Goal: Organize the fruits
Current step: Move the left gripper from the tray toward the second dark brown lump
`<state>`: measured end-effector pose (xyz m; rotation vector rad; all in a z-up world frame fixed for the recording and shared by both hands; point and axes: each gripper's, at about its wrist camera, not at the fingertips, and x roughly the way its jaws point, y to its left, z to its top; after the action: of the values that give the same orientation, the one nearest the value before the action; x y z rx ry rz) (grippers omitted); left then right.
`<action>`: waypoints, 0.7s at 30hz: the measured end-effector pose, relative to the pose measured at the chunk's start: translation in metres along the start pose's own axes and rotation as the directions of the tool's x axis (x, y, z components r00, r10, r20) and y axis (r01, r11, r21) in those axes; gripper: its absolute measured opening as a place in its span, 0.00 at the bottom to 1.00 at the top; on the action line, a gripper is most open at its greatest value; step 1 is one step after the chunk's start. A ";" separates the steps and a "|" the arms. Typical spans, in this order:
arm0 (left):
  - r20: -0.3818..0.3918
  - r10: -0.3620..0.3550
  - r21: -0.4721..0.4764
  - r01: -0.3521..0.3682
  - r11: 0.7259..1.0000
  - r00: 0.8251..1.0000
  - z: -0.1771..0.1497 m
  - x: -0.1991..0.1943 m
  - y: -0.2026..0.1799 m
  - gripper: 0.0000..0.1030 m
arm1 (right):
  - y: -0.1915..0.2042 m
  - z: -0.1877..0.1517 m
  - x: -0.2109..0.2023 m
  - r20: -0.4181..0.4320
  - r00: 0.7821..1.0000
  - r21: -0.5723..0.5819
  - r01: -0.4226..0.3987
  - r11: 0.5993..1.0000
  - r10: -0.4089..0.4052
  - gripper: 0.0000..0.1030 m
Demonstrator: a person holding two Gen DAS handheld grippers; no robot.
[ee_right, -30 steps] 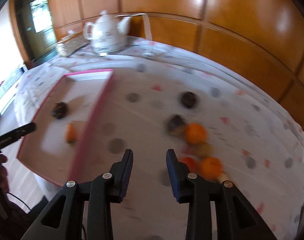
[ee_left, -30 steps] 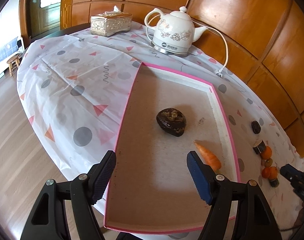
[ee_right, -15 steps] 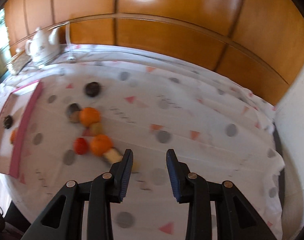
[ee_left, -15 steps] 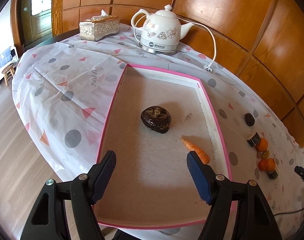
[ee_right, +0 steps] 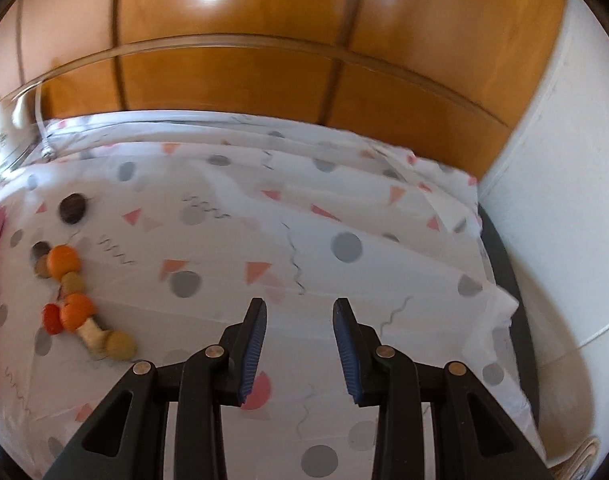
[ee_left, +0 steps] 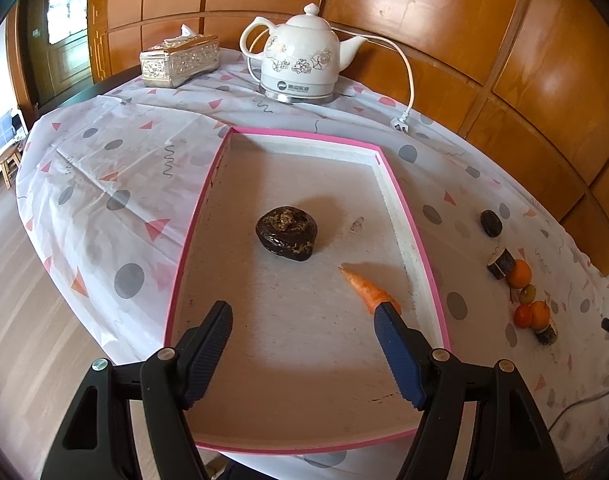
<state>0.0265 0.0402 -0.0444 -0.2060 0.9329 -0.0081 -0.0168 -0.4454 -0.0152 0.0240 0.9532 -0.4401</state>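
Fruits (ee_right: 70, 300) in a clump on the cloth (ee_right: 304, 220), left of the empty, narrow right gripper (ee_right: 299, 350). Wide, empty left gripper (ee_left: 302, 336) over the tray (ee_left: 404, 200), 1 carrot (ee_left: 366, 290) inside. Next, probably: swing right gripper back, grab 1 fruit.

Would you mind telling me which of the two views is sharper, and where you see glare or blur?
Left wrist view: sharp; the kettle, the tray and the carrot have crisp edges, with soft shine on the wall panels. Right wrist view: motion-blurred; the oranges smear, and a bright glare spot sits on the panelling up top.
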 end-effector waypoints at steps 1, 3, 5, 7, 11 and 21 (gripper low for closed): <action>-0.002 0.000 0.000 0.000 1.000 1.000 0.000 0.000 0.000 0.72 | -0.005 -0.001 0.005 -0.015 1.000 0.020 0.012 1.000 -0.011 0.34; -0.004 -0.001 0.000 0.001 1.000 1.000 0.000 0.001 -0.001 0.72 | -0.015 -0.002 0.014 -0.056 0.997 0.060 0.048 0.997 -0.045 0.34; -0.003 0.002 0.006 -0.002 1.000 1.000 0.000 0.001 -0.004 0.72 | -0.027 -0.002 0.022 -0.095 0.994 0.126 0.060 0.990 -0.048 0.34; -0.003 0.000 0.011 0.000 1.000 1.000 0.001 0.001 -0.006 0.72 | -0.041 -0.004 0.025 -0.118 0.992 0.193 0.063 0.979 -0.040 0.34; -0.003 -0.012 0.033 0.012 0.999 1.000 0.005 0.002 -0.016 0.72 | -0.064 -0.010 0.026 -0.140 0.988 0.295 0.110 0.949 -0.071 0.35; -0.025 -0.091 0.150 0.093 0.984 0.996 0.017 0.006 -0.063 0.72 | -0.080 -0.014 0.032 -0.168 0.985 0.379 0.106 0.919 -0.044 0.36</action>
<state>0.0486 -0.0193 -0.0282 -0.1085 0.9353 -0.1659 -0.0418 -0.5264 -0.0353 0.3879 1.0104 -0.7022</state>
